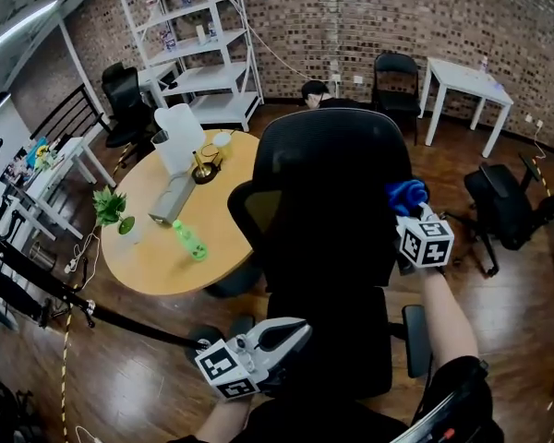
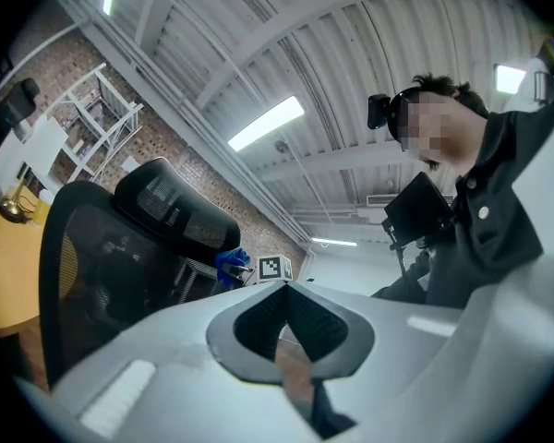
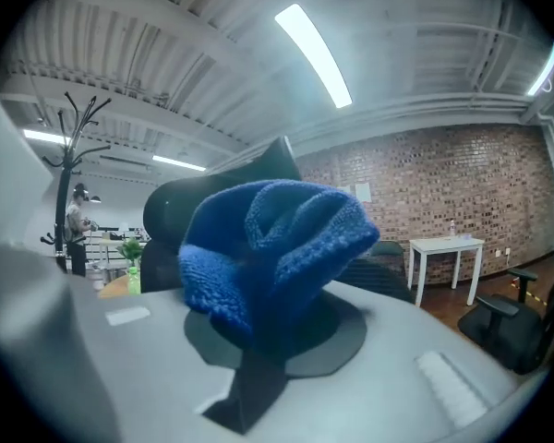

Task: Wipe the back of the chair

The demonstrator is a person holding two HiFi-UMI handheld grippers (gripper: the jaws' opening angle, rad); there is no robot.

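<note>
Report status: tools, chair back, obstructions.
Right tool shut on blue cloth, at chair back right edge. Left tool shut, empty, held low. Nothing blocking the back.

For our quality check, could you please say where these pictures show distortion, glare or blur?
Head view: fisheye bends the brick wall; the black chair back reads dark. Left gripper view: ceiling light blown out. Right gripper view: blue cloth sharp, lamp glaring.

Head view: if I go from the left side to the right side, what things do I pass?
Little green plant → green bottle → black chair back → blue cloth → white table.
</note>
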